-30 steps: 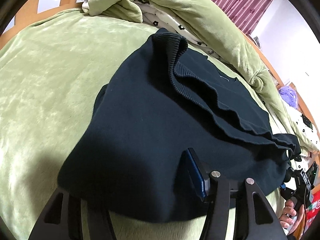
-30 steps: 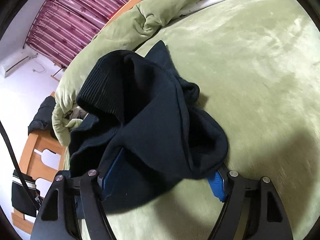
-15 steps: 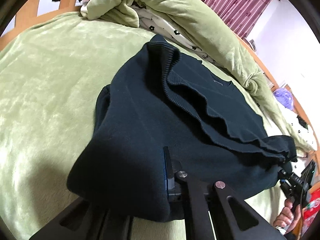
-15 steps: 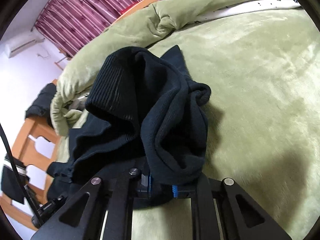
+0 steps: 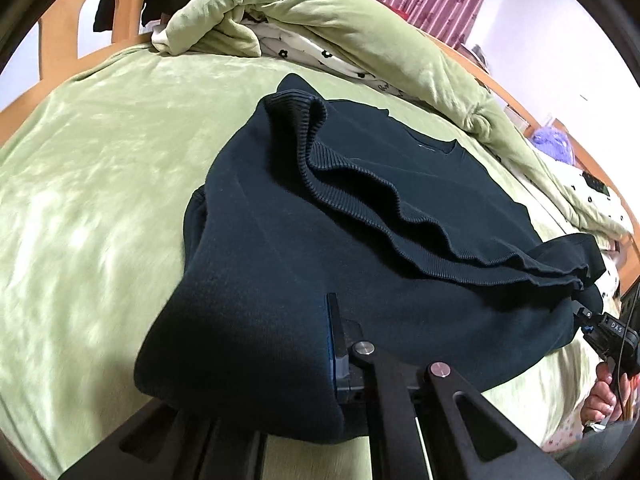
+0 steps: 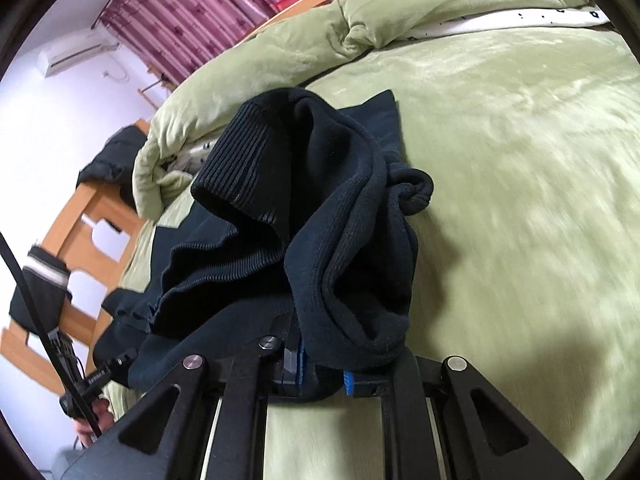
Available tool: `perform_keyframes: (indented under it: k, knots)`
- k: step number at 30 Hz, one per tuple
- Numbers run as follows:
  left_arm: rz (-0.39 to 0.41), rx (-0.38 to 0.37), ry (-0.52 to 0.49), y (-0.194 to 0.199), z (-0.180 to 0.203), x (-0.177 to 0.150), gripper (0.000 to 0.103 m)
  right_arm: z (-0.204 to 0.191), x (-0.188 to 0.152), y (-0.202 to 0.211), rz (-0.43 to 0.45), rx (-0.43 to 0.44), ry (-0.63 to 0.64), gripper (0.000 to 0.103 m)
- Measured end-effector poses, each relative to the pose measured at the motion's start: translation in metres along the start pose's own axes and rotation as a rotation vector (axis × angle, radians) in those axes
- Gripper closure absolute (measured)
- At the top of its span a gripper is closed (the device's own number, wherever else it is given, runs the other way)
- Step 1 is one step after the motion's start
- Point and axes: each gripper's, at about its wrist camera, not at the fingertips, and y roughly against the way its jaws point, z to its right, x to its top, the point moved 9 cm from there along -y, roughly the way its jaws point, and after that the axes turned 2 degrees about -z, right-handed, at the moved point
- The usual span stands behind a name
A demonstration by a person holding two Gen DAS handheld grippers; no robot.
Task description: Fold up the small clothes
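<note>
Both my tools pinch the dark sweater's (image 5: 280, 264) near fold, left tool (image 5: 320, 364) and right tool (image 6: 320, 372) at opposite ends; its ribbed hem (image 5: 360, 196) lies beyond, toward the rolled quilt (image 5: 320, 12).

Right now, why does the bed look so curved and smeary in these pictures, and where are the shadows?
Left wrist view: the fisheye lens bulges the green bedspread into a dome, dark corners ring the frame, and the dark sweater shades the cover beneath its near edge. Right wrist view: the bedspread streaks with motion blur at right, and a soft shadow sits bottom right.
</note>
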Motion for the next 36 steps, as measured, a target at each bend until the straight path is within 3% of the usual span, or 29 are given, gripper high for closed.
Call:
perform_keyframes:
  k: [9, 14, 16, 20, 28, 33, 36]
  knots:
    - [-0.012, 0.006, -0.001, 0.014, -0.006, -0.024, 0.096, 0.009, -0.037, 0.020, -0.033, -0.020, 0.001, 0.088]
    - [-0.033, 0.046, 0.010, 0.019, -0.012, -0.032, 0.083, 0.016, -0.043, 0.022, -0.072, -0.061, 0.012, 0.071]
    - [-0.027, 0.074, -0.007, 0.023, -0.016, -0.036, 0.074, 0.018, -0.048, 0.029, -0.075, -0.067, 0.026, 0.068]
    - [-0.020, 0.093, -0.016, 0.034, -0.024, -0.045, 0.069, 0.018, -0.053, 0.044, -0.085, -0.076, 0.059, 0.068]
    - [-0.010, 0.114, 0.001, 0.061, -0.044, -0.053, 0.064, 0.020, -0.052, 0.092, -0.040, -0.166, 0.149, 0.068]
    - [0.035, 0.148, 0.001, 0.086, -0.056, -0.053, 0.051, 0.022, -0.042, 0.121, 0.015, -0.212, 0.190, 0.068]
    - [0.054, 0.146, 0.011, 0.098, -0.061, -0.052, 0.048, 0.017, -0.035, 0.128, 0.032, -0.211, 0.195, 0.067]
